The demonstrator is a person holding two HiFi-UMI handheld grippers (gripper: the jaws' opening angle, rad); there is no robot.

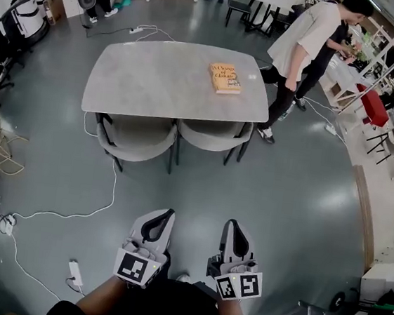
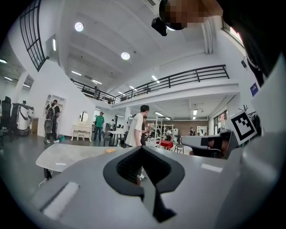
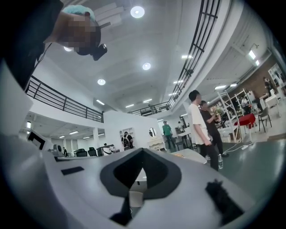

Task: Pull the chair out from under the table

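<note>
Clamping nothing: left tool [image 1: 163, 216], right tool [image 1: 234, 227]

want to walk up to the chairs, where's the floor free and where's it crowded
Free: the grey floor straight ahead, up to the left chair and right chair. Crowded: a white cable loops across the floor left of the left chair, and two people stand by the far right corner of the table. The tabletop is bare apart from the book.
</note>
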